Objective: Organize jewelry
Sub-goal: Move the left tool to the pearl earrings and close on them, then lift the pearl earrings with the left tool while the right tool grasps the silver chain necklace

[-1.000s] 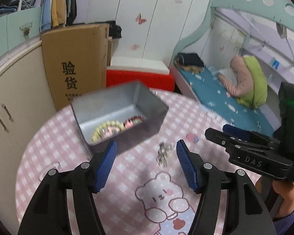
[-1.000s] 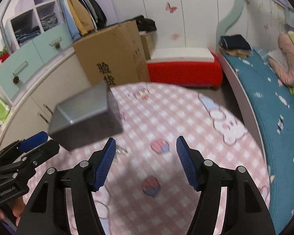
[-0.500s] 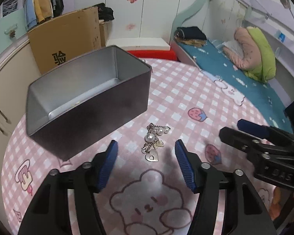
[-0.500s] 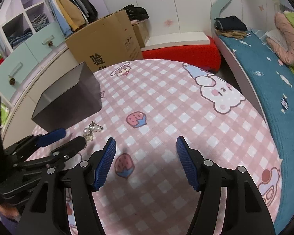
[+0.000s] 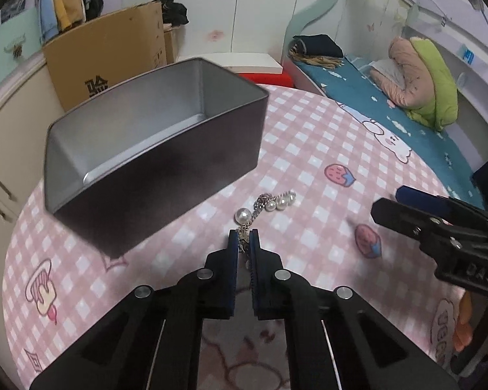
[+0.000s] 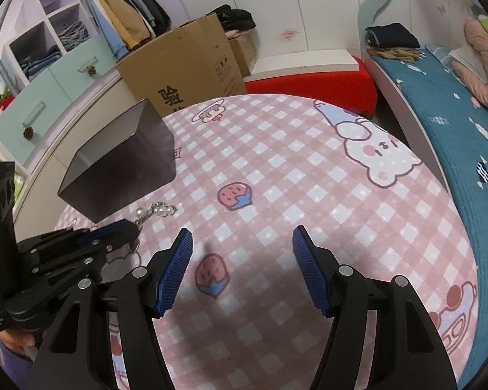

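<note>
A matt grey metal tin (image 5: 153,149) with a smooth satin interior is seen; glossy pearls and shiny metal chain form the charm (image 5: 266,206); the checked tablecloth (image 6: 309,178) appears soft.

Cardboard box (image 6: 192,65): black character "验" printed on the front, the one below it cut off by the counter (image 6: 309,169). Right tongs (image 5: 403,204) body: embossed "DAS", seen upside down. Nothing else legible.
</note>
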Demonstrator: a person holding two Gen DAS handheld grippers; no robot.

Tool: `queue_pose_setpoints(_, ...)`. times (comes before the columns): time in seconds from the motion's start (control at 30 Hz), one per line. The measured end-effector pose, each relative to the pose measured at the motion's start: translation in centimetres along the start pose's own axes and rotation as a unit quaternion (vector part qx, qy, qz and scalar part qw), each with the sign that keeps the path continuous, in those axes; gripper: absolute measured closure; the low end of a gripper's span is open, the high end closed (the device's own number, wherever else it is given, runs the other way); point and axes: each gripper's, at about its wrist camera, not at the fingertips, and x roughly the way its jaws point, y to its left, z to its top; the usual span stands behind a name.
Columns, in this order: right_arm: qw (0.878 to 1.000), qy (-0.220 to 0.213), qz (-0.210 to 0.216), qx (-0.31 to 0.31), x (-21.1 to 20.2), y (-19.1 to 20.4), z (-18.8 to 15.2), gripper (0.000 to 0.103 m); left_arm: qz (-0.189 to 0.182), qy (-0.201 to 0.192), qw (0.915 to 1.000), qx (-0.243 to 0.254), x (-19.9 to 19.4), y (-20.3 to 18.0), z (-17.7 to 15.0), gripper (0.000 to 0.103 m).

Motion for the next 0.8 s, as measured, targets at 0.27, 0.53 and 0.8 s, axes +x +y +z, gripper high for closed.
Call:
queue_pose_setpoints(0.27,1.000,0.008,0.001,-0.017,0.5,2.0,-0.3,0.041,-0.060,0.013,0.9975,-0.035,-2.1,2.9,-2.0,0.098)
queue_pose_setpoints(0.53,0.999,0.023,0.003,-0.041,1.1,4.3,-1.1,0.041,-0.079,0.019,0.9956,-0.046,-3.9,4.9,-4.1,0.102)
queue_pose_setpoints(0.8,0.997,0.030,0.008,-0.076,2.4,7.5,-1.0,0.041,-0.088,0.015,0.9935,-0.070,-4.1,6.0,-4.6,0.101)
